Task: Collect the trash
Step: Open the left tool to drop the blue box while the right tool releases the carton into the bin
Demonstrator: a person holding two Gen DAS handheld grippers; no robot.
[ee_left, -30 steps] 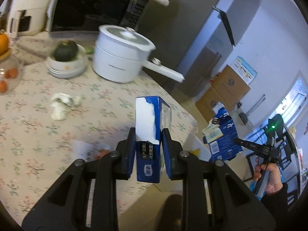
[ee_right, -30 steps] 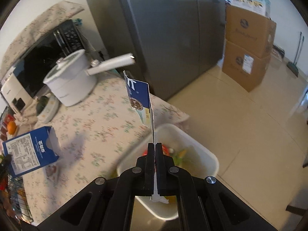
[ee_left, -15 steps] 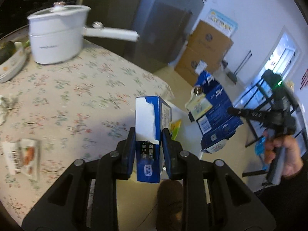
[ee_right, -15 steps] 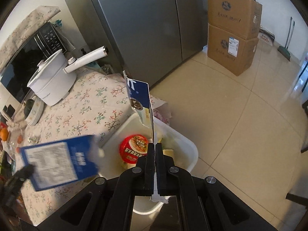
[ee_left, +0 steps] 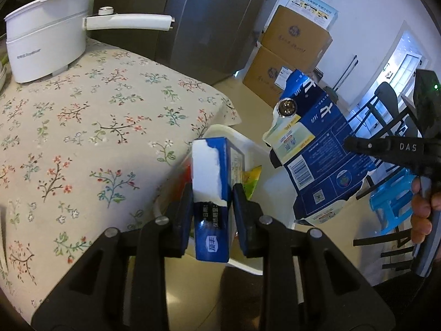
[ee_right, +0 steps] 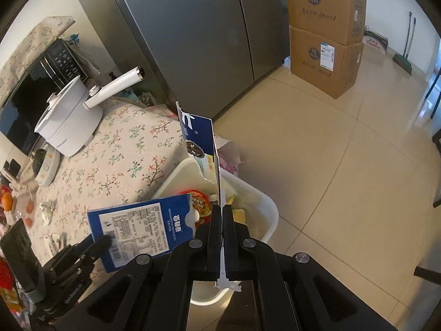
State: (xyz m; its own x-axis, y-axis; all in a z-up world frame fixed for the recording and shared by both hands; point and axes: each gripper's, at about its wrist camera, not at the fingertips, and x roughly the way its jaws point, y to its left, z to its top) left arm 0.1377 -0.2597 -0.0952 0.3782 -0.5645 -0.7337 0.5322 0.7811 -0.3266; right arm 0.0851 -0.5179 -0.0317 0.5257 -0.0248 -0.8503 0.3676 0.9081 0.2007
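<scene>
Left gripper (ee_left: 210,212) clamped on blue carton (ee_left: 210,193), upright, held over the near rim of white bin (ee_right: 271,209). Right gripper (ee_right: 221,237) pinched tight on flattened blue box (ee_right: 199,140), edge-on in its own view, hanging above the same bin. Bin sits on the floor just beside the floral tablecloth (ee_left: 82,127) edge; red cup lid (ee_right: 199,201) and yellow wrapper (ee_left: 252,176) inside. Farther left on the table: white pot (ee_right: 69,121). Beyond: fridge (ee_right: 193,35), stacked cardboard boxes (ee_right: 325,35).
</scene>
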